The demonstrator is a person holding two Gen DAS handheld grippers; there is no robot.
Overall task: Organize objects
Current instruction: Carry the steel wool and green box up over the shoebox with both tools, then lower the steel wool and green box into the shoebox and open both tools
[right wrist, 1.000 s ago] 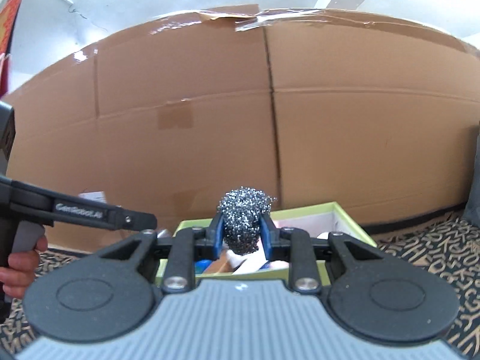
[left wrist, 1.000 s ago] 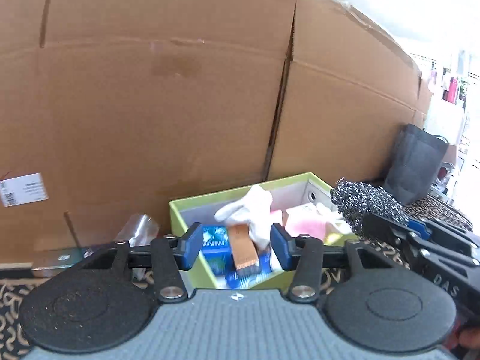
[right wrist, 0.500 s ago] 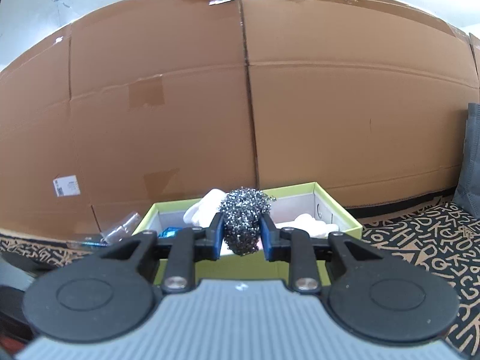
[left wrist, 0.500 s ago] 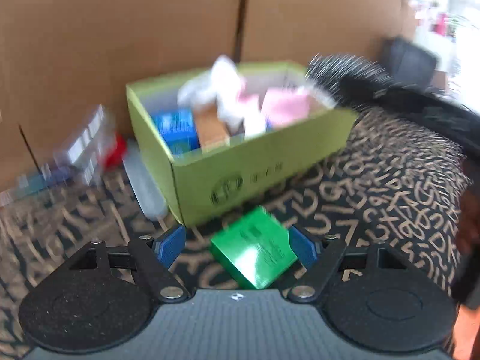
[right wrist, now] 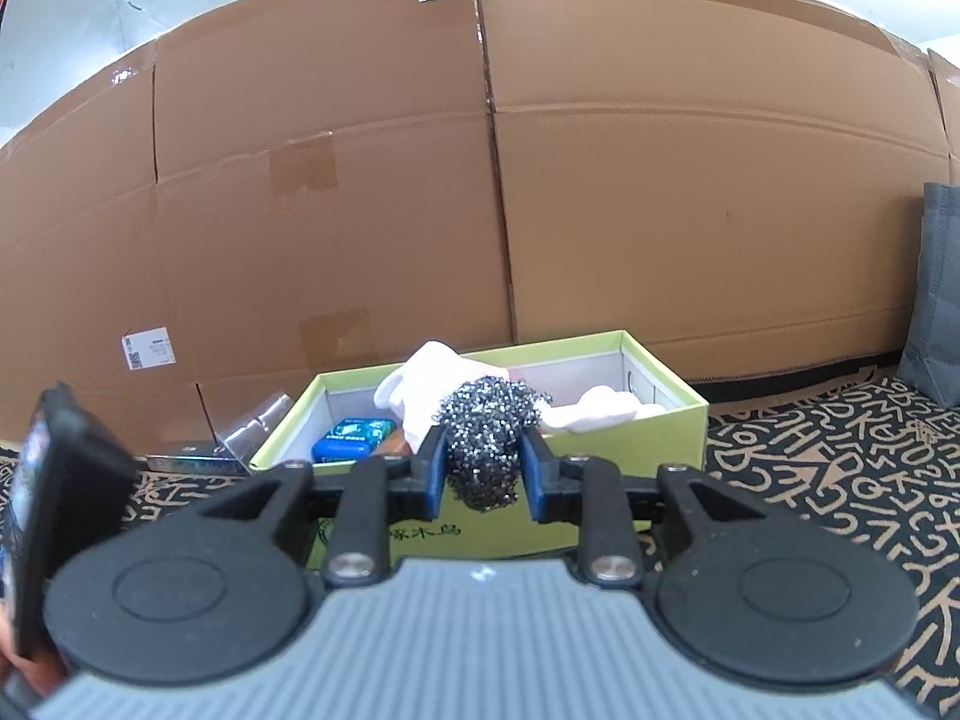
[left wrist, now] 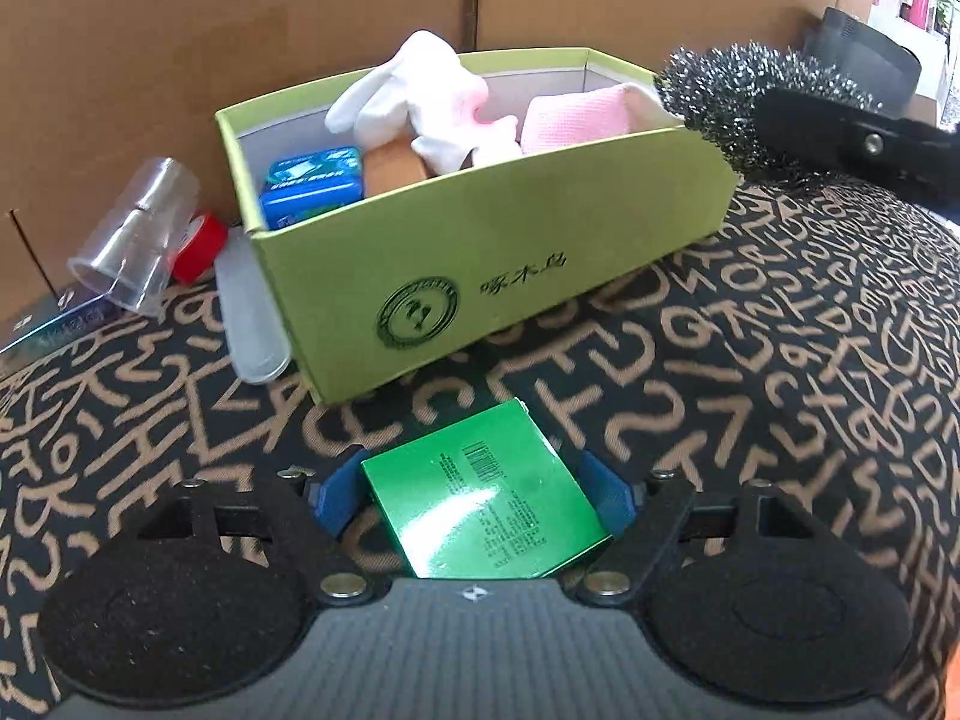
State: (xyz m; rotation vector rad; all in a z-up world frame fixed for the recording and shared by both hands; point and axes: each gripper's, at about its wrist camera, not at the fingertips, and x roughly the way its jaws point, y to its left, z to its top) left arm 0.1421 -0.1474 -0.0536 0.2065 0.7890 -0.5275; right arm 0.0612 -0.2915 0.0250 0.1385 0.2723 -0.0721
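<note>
A lime-green box stands on the patterned cloth, holding a white cloth, a pink item, a blue packet and a brown item. A flat green box lies on the cloth in front of it, between the open jaws of my left gripper; whether the pads touch it I cannot tell. My right gripper is shut on a steel-wool scrubber and holds it above the near wall of the lime-green box. The scrubber also shows in the left wrist view.
Left of the box lie a clear plastic cup, a red tape roll, a translucent case and a flat dark packet. A cardboard wall stands behind. A grey bag stands at the right.
My left gripper has dropped from box height down to the cloth and now straddles the green box. My right gripper has kept the scrubber and moved back a little, the box appearing lower.
</note>
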